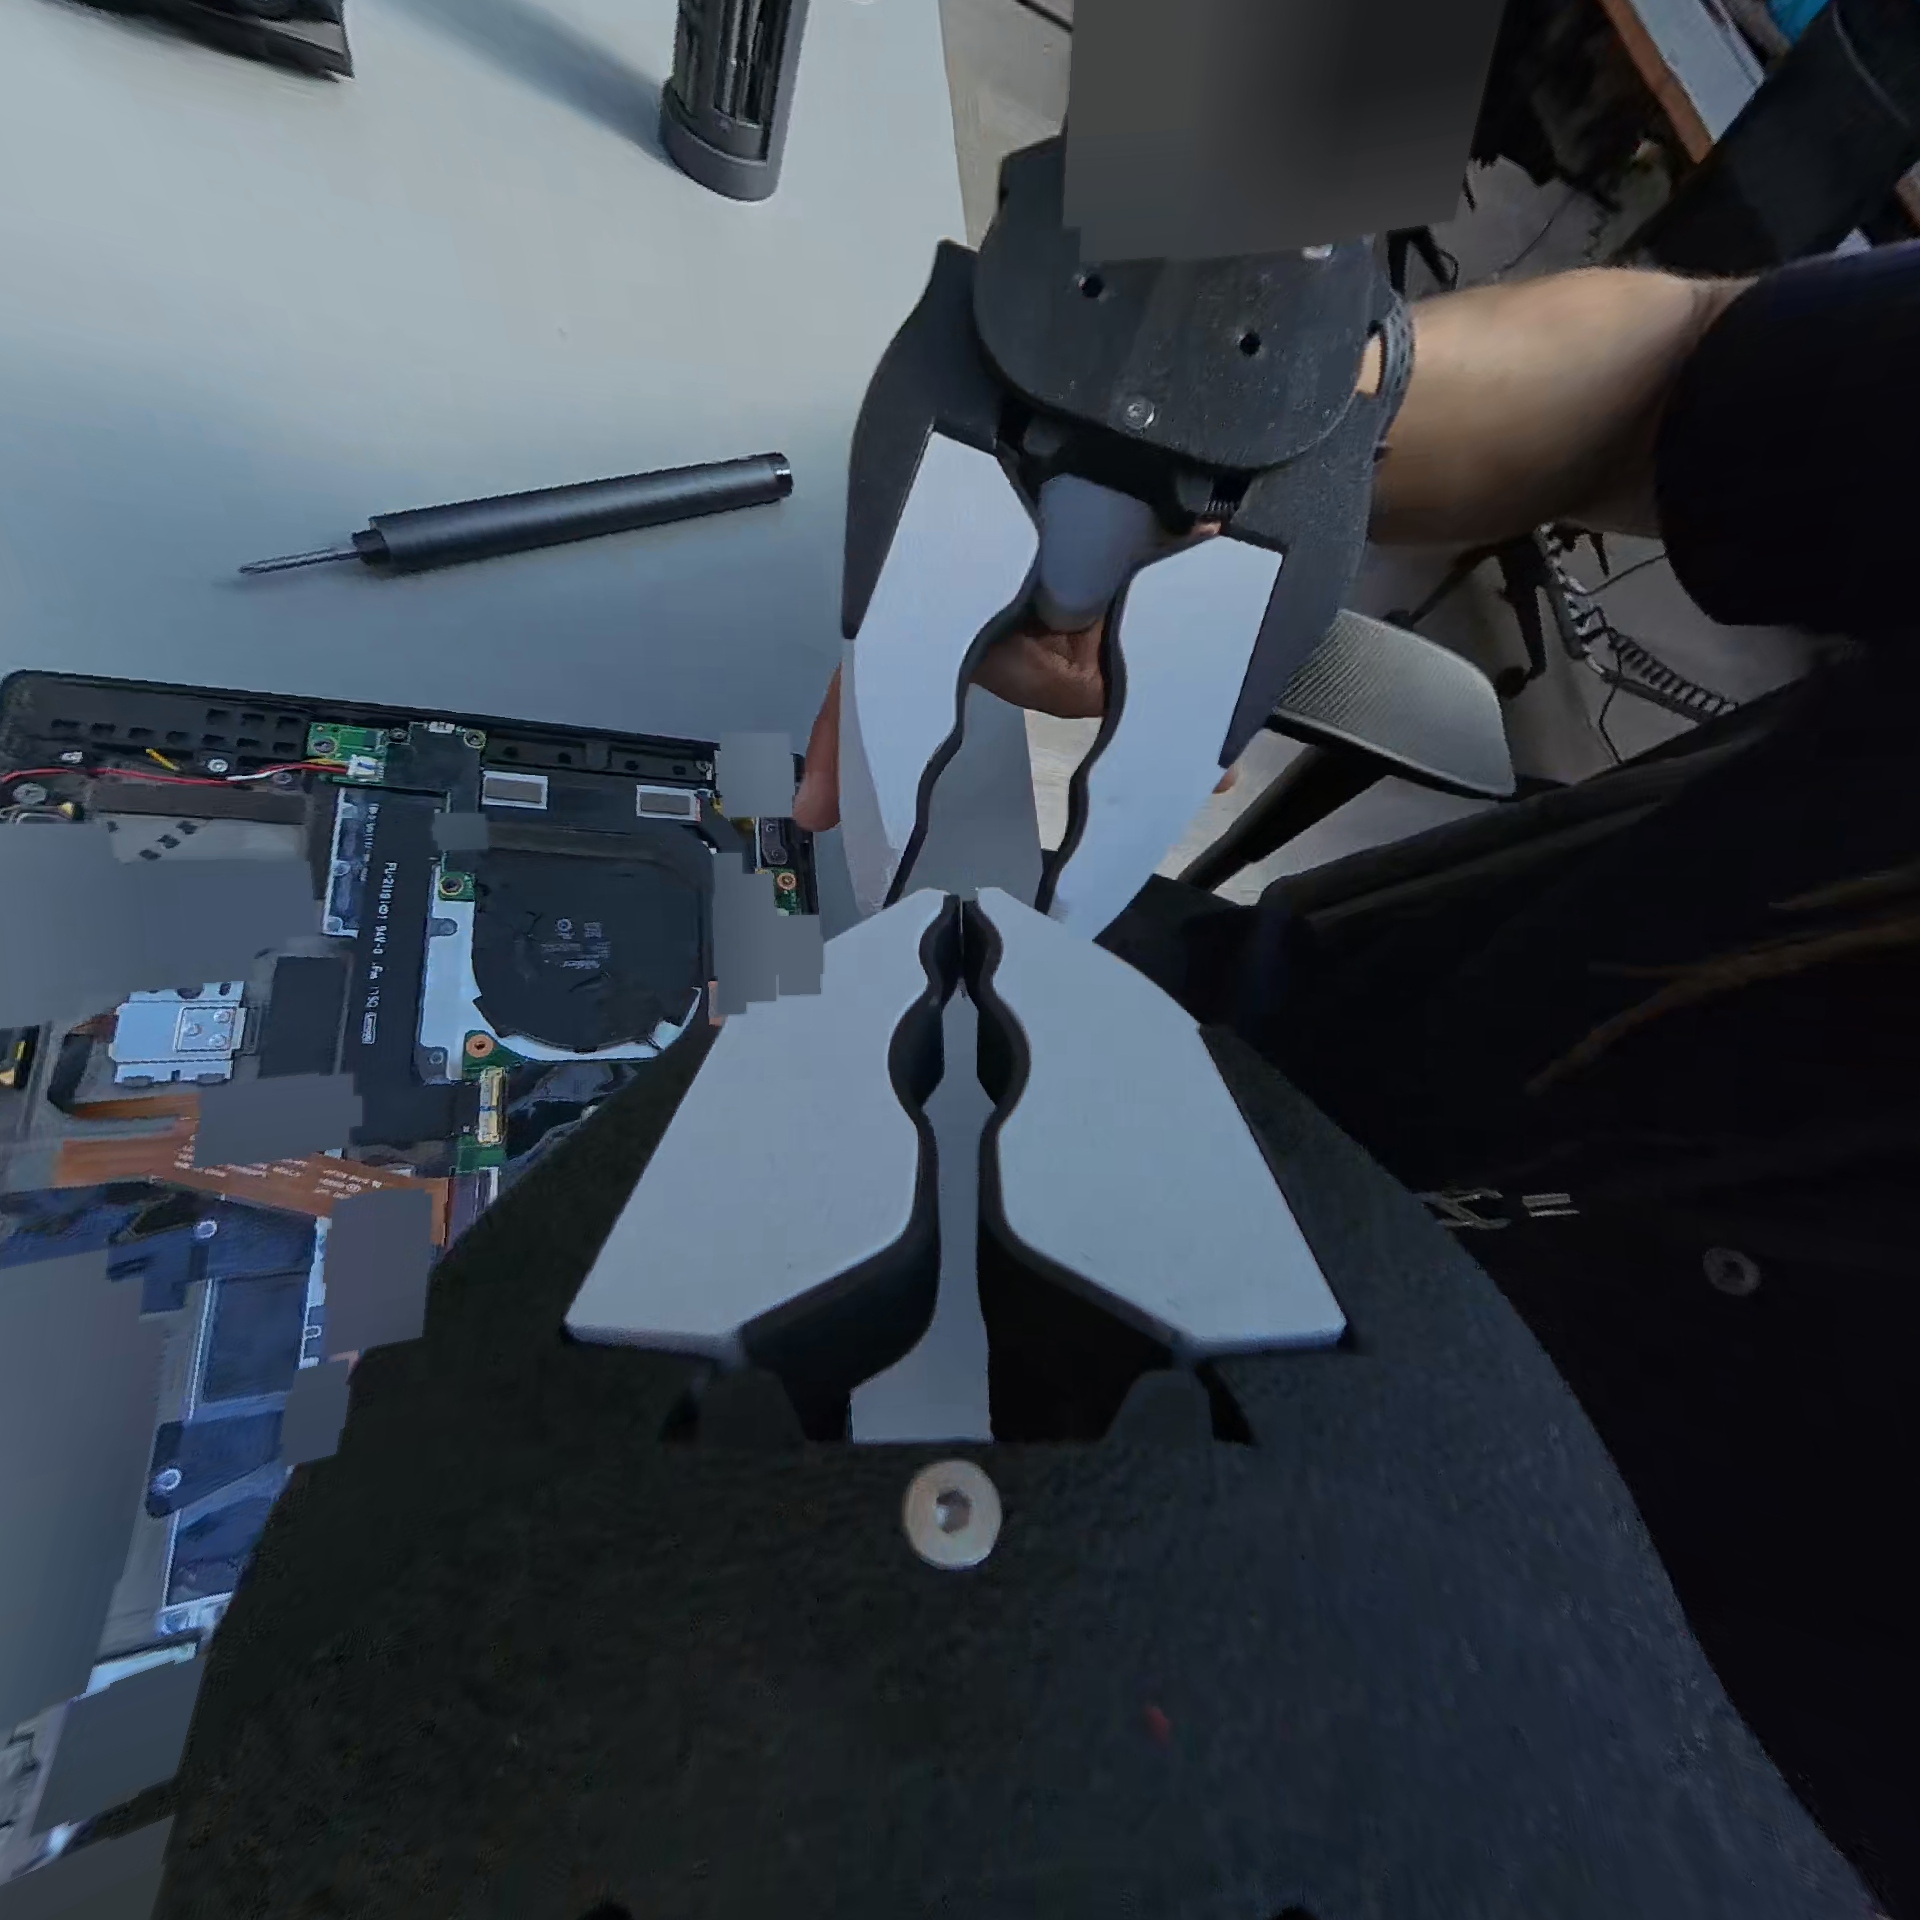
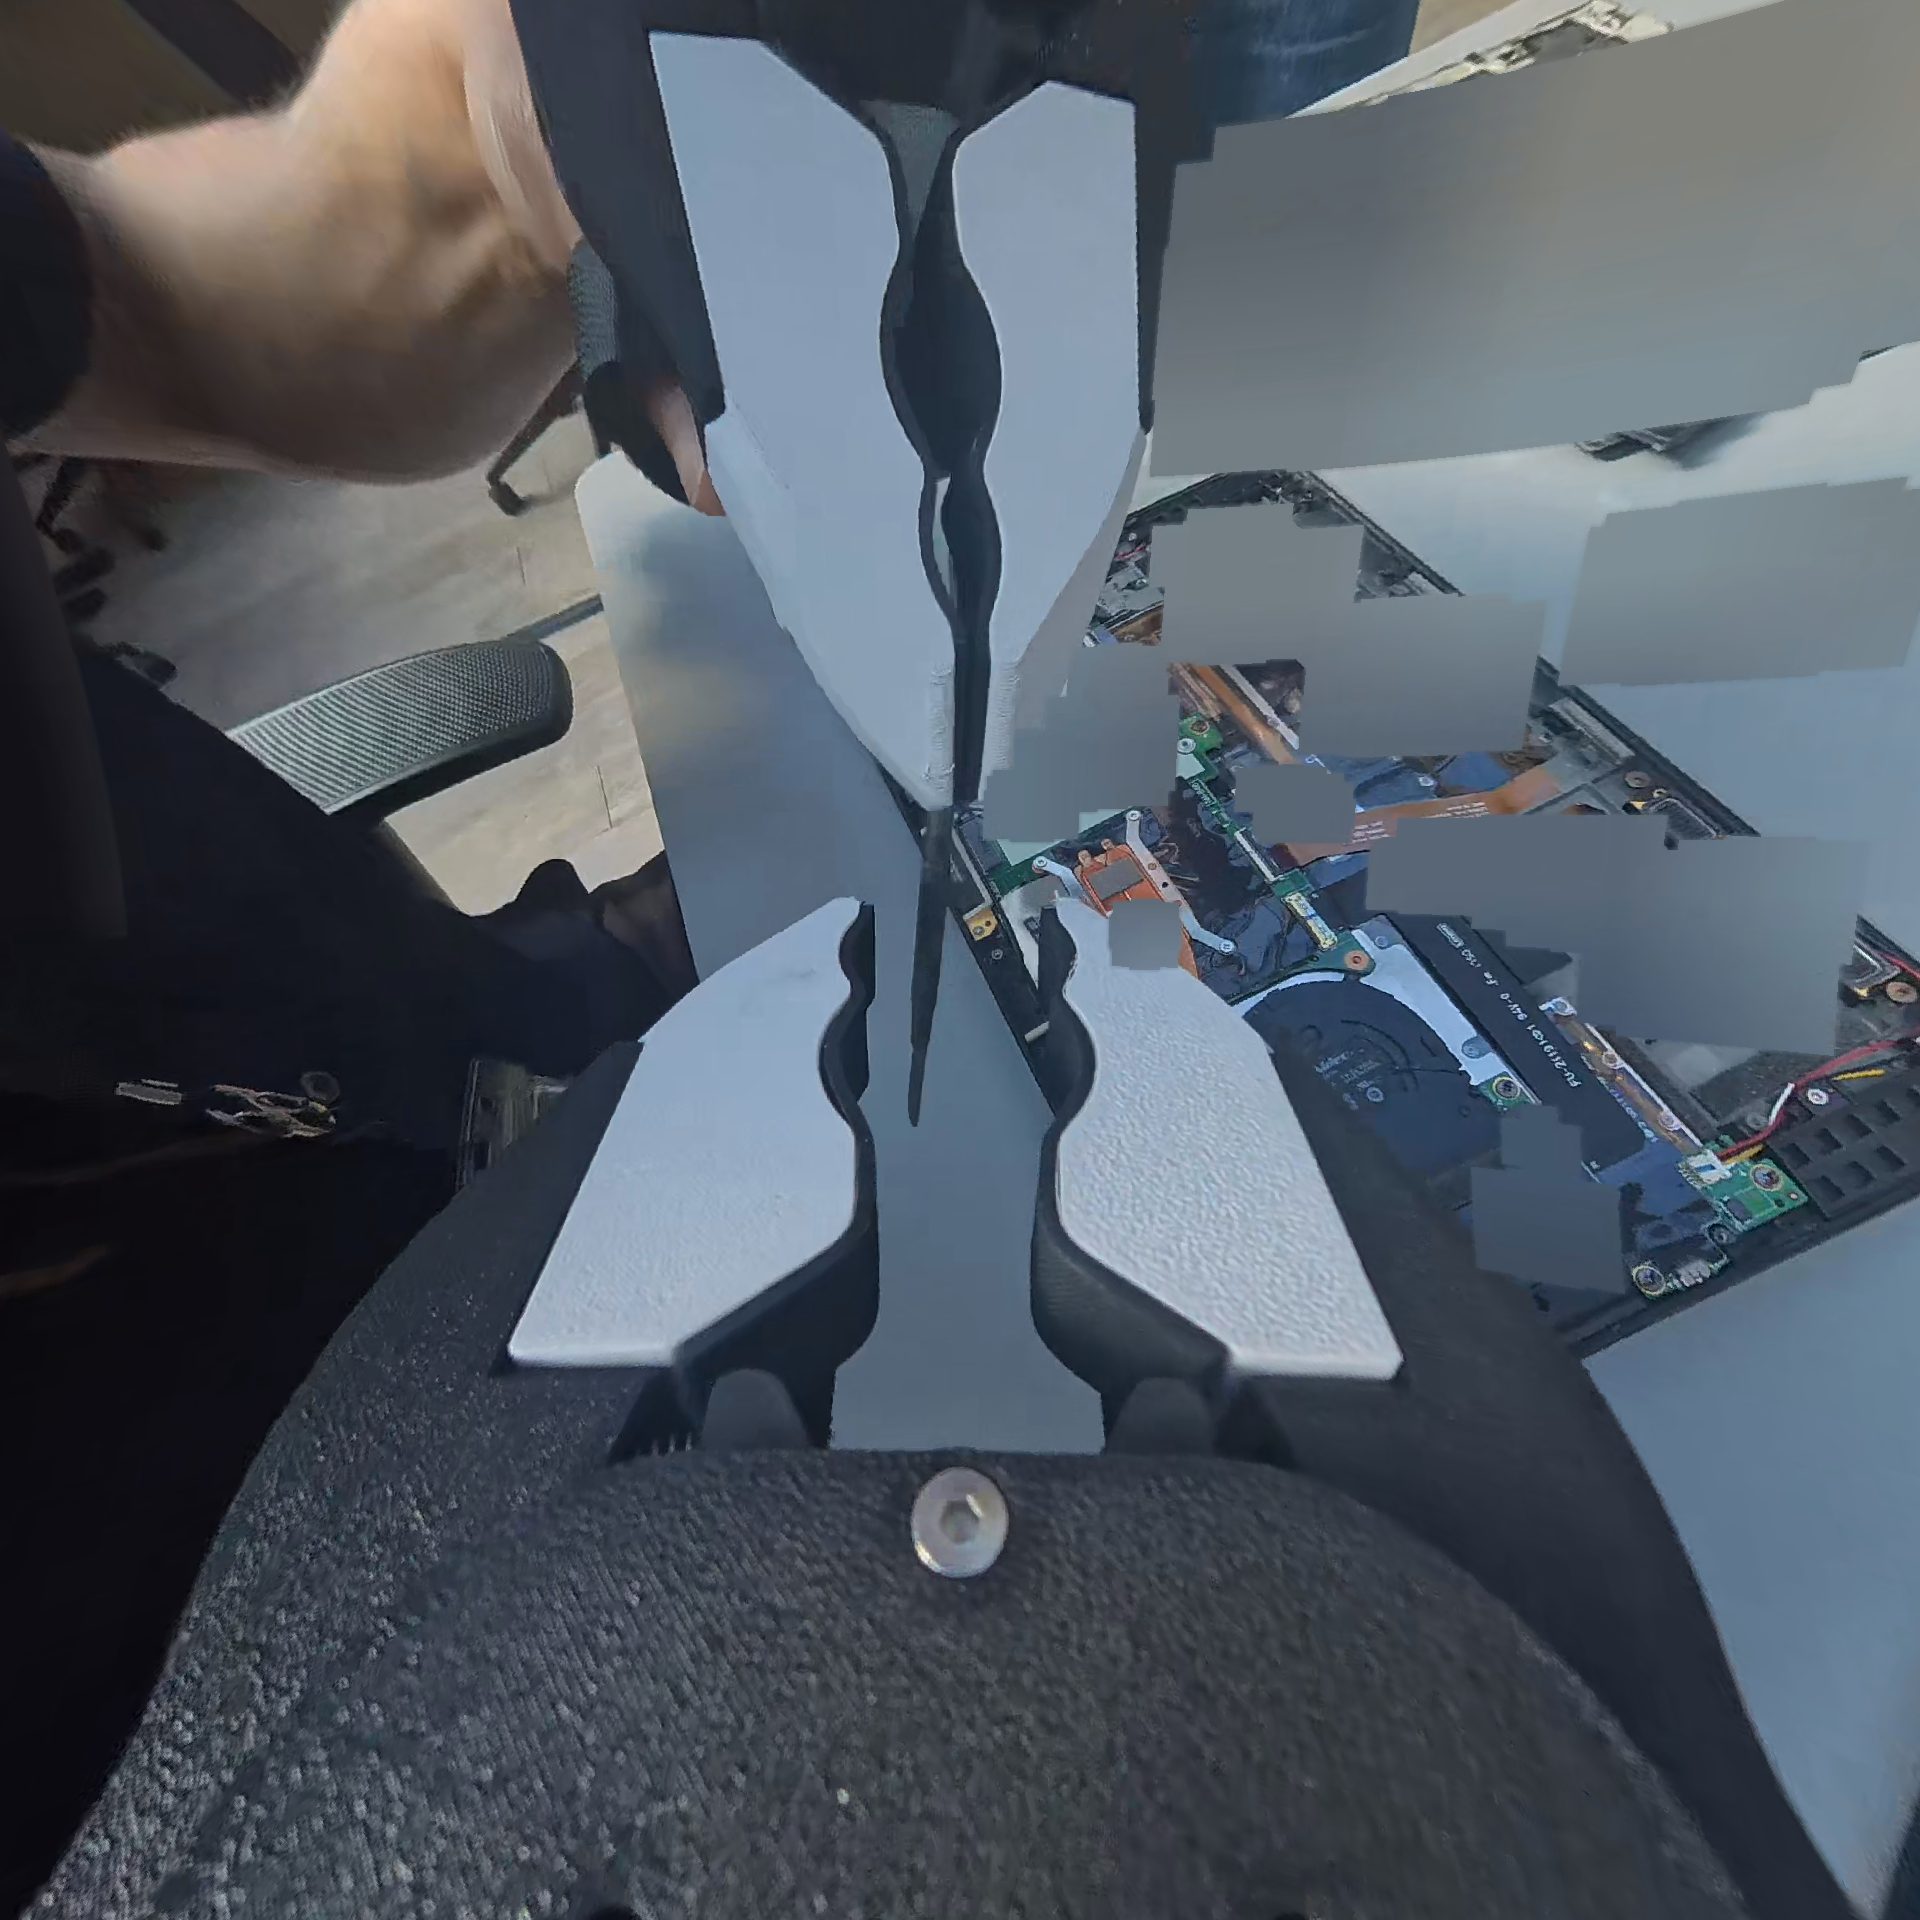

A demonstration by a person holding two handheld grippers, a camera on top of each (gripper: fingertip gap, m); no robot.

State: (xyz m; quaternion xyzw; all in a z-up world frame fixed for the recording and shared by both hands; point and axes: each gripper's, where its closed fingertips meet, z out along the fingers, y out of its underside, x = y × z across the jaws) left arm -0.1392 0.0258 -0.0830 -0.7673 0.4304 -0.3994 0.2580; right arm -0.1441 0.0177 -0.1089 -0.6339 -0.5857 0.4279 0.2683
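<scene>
In the right wrist view my left gripper [image 2: 951, 800] comes in from the top. It is shut on a thin black pointed tool [image 2: 925, 987] that hangs down from its tips. The tool's lower end stands between the fingers of my right gripper [image 2: 961, 914], which is open; its pads do not touch the tool. In the left wrist view my left gripper [image 1: 961, 909] has its pads pressed together, tip to tip with the open right gripper [image 1: 971, 873] facing it. An opened laptop [image 1: 312, 707] with a bare board and fan lies on the table to the left; it also shows in the right wrist view [image 2: 1340, 1049].
A black screwdriver [image 1: 540, 520] lies on the grey table [image 1: 416, 312] beyond the laptop. A black cylindrical holder [image 1: 727, 104] stands at the far edge. A mesh office chair [image 1: 1392, 707] is off the table's edge, with a person's arm [image 1: 1538, 405] behind the right gripper. My two grippers' fingertips are within a few centimetres of each other.
</scene>
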